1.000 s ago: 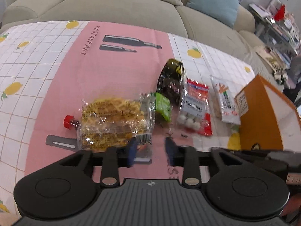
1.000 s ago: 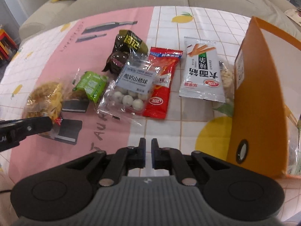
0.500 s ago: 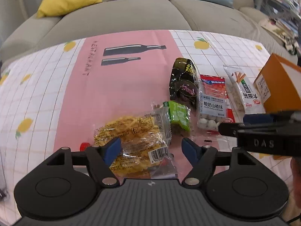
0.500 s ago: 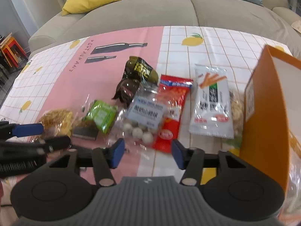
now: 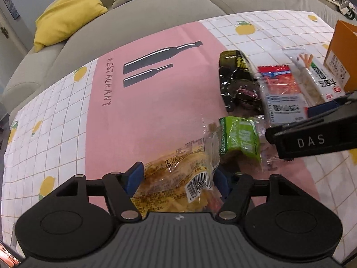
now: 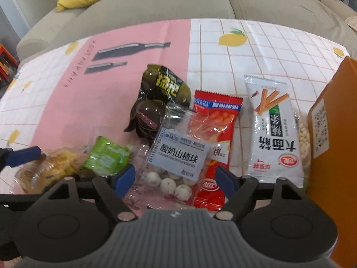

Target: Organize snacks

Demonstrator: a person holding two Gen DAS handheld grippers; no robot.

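Left claw (image 5: pixel 176 176) closing w/ the yellow snack bag (image 5: pixel 174 178) between its pads, prob not pinched yet. Right claw (image 6: pixel 176 178) opening over the yogurt ball pack (image 6: pixel 176 167), holding nothing.

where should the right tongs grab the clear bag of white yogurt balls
Take the clear bag of white balls across its lower, ball-filled end, coming straight down from above. It lies flat on the tablecloth, overlapping the red packet, so a side approach would snag. The right tongs are opening, already straddling that end, pads not touching.

Both wrist views steeply downward, close, sharing snack packets (image 5: pixel 239 140)
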